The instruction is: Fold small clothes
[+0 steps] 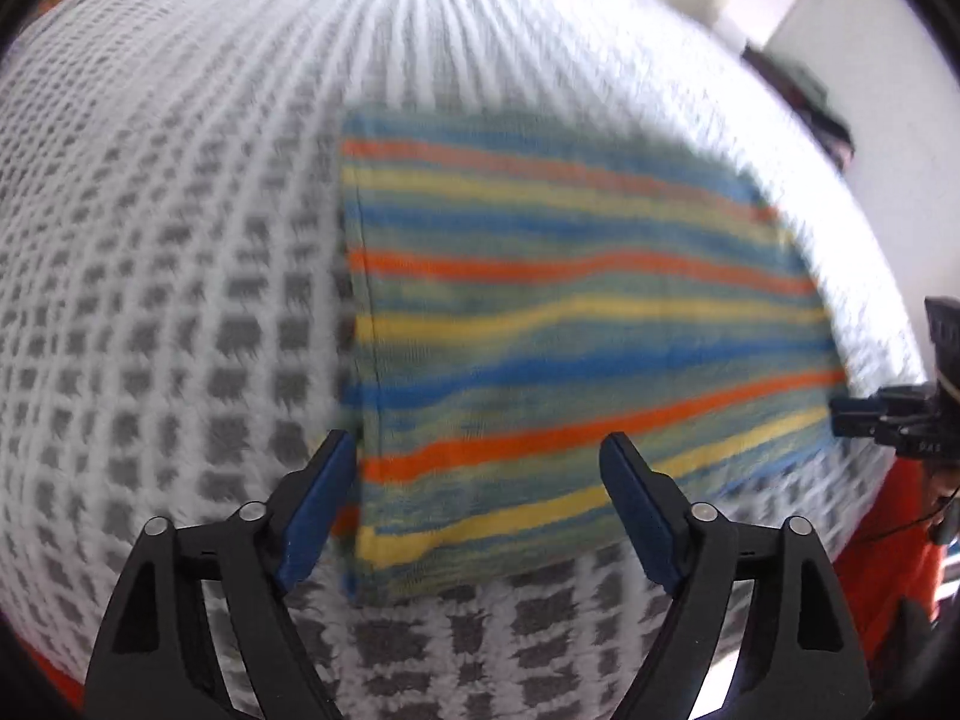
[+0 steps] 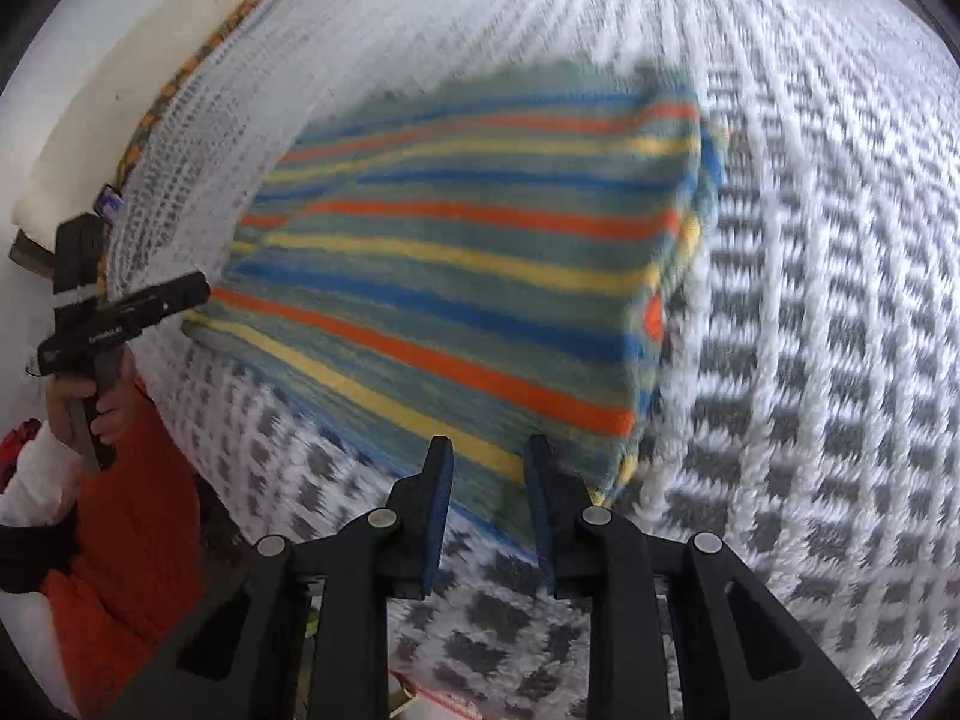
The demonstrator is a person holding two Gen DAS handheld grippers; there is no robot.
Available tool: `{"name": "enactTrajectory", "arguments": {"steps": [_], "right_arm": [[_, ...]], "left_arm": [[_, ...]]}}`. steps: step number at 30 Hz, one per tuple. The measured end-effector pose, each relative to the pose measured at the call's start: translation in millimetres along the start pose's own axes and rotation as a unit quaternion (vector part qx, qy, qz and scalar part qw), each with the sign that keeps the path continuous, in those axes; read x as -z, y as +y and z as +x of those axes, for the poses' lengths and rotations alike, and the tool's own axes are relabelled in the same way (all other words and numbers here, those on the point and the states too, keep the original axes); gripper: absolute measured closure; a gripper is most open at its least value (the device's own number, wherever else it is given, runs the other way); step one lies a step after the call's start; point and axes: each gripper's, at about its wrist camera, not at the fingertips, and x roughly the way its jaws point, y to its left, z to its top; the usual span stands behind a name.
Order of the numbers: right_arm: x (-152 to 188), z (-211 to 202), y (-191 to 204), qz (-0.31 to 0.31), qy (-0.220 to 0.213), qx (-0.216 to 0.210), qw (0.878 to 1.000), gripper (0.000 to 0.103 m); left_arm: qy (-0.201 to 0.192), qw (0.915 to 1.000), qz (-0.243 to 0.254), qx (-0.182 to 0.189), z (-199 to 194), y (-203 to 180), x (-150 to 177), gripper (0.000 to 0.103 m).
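A small striped garment (image 1: 576, 324), with green, blue, orange and yellow bands, lies folded flat on a white and grey checked blanket (image 1: 156, 276). My left gripper (image 1: 480, 462) is open above the garment's near left corner, holding nothing. In the right wrist view the garment (image 2: 468, 264) lies just ahead of my right gripper (image 2: 489, 462), whose jaws stand a little apart over the near edge with nothing between them. The left gripper also shows in the right wrist view (image 2: 198, 291) at the garment's left corner, and the right gripper shows at the right edge of the left wrist view (image 1: 840, 414).
The checked blanket (image 2: 828, 312) covers the whole surface. A patterned border (image 2: 180, 78) runs along its far left edge beside a white wall. The person's orange sleeve (image 2: 120, 528) is at the lower left. Dark items (image 1: 804, 96) sit against the wall at far right.
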Motion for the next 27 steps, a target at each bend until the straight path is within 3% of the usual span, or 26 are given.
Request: {"name": "enactTrajectory", "arguments": {"steps": [1, 4, 8, 9, 11, 13, 16, 18, 21, 24, 27], "right_arm": [[5.2, 9.2, -5.7, 0.011, 0.023, 0.005, 1.0, 0.079], [8.4, -5.2, -6.0, 0.018, 0.019, -0.002, 1.0, 0.079], [-30.7, -46.7, 0.5, 0.066, -0.023, -0.039, 0.997, 0.077], [-46.6, -55.7, 3.7, 0.082, -0.042, -0.052, 0.994, 0.074], [-79.7, -64.8, 11.8, 0.125, -0.079, -0.091, 0.985, 0.031], [-110.5, -60.9, 20.2, 0.167, -0.104, -0.157, 0.968, 0.024], [-147.7, -26.7, 29.4, 0.199, -0.074, -0.22, 0.952, 0.024], [-165.8, 15.5, 31.5, 0.209, -0.016, -0.205, 0.956, 0.024], [-192.2, 69.9, 20.5, 0.232, 0.051, -0.139, 0.961, 0.026], [-237.3, 70.4, 11.3, 0.207, -0.009, -0.1, 0.973, 0.026], [-269.3, 58.0, -0.6, 0.212, -0.04, -0.083, 0.973, 0.026]], "left_arm": [[0.015, 0.9999, 0.001, -0.001, 3.0, -1.5, 3.6, 0.03], [-0.009, 0.9998, -0.007, 0.019, -17.0, -1.4, 5.5, 0.027], [-0.058, 0.9973, -0.023, 0.039, -34.4, -9.4, -19.4, 0.018], [-0.062, 0.997, -0.023, 0.041, -31.4, -15.7, -28.3, 0.018], [-0.065, 0.9968, -0.008, 0.045, -23.8, -33.9, -38.5, 0.018], [-0.064, 0.9957, 0.019, 0.065, -11.2, -54.1, -38.4, 0.018], [-0.028, 0.9945, 0.046, 0.09, 18.9, -74.9, -19.7, 0.018], [-0.028, 0.9956, 0.054, 0.072, 31.4, -81.0, -5.3, 0.018], [-0.041, 0.9954, 0.049, 0.072, 30.8, -80.2, 0.0, 0.018], [-0.037, 0.9953, 0.046, 0.077, 28.7, -77.7, -1.7, 0.018], [-0.035, 0.9948, 0.049, 0.082, 20.2, -75.3, 0.1, 0.018]]}}
